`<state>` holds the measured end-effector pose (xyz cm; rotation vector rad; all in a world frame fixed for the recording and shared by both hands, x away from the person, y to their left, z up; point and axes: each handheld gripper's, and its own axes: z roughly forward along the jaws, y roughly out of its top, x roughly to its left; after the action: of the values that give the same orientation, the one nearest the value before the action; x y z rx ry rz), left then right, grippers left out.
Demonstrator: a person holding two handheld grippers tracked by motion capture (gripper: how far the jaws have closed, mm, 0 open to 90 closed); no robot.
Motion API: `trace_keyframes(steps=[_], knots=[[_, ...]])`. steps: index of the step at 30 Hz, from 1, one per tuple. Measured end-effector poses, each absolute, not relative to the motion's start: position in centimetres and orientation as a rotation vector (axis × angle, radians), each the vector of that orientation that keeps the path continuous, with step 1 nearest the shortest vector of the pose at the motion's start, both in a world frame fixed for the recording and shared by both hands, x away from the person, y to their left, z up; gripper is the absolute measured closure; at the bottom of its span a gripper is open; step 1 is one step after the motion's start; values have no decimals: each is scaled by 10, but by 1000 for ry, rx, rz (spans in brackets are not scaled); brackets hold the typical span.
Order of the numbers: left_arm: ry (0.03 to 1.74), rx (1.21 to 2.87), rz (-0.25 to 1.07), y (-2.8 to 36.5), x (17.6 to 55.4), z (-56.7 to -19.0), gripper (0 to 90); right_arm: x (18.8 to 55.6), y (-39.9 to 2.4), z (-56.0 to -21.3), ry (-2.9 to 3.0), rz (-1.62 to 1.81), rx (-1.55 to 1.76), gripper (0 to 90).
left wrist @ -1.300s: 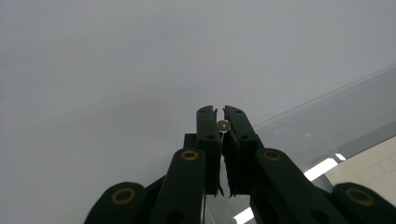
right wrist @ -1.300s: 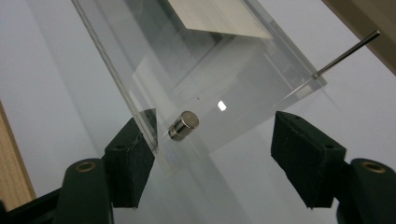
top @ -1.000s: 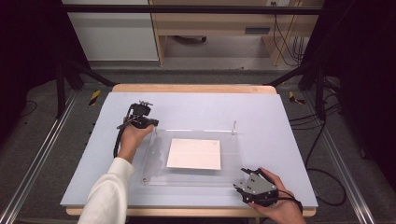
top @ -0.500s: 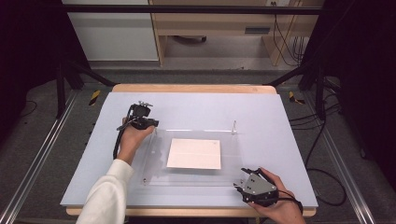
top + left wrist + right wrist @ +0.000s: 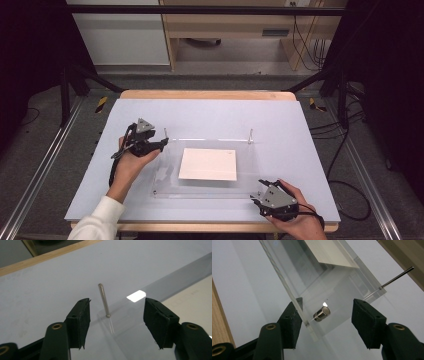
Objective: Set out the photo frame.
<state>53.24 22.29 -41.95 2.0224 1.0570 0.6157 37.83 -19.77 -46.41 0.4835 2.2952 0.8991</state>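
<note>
**Both grippers settle at opposite corners of the clear plate**

Since a second ago the left gripper [image 5: 161,144] has crept slightly toward the near-left of its earlier spot, still at the far-left corner of the clear acrylic plate [image 5: 165,175], while the right gripper [image 5: 258,195] has barely shifted at the near-right corner. The plate and the white sheet [image 5: 208,164] on it lie where they did.

The plate rests flat on the pale blue table top [image 5: 215,117], roughly at its middle. The white sheet lies on the plate's centre, blank as far as can be seen; no writing, brand or label is legible anywhere.

In the left gripper view the jaws stand wide apart, holding nothing, with a thin upright metal pin [image 5: 103,300] rising from the plate's corner between and just beyond them. A second pin [image 5: 250,135] stands at the far-right corner in the high view.

In the right gripper view the jaws are likewise spread wide and empty. A short silver cylindrical stud [image 5: 322,312] sits on the plate near its corner, between the two jaws, touching neither. The plate's edge runs close by the left-hand jaw.
</note>
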Motion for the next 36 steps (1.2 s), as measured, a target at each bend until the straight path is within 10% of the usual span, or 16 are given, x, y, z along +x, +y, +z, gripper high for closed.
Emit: trace_keyframes(steps=[12,36], knots=[[955,2012,626,214,484,-397,185,377,-198,-462,2272,918,507,435],[750,2053,631,209,421,-380,95,379,-202,-446,2220,995,580,473]])
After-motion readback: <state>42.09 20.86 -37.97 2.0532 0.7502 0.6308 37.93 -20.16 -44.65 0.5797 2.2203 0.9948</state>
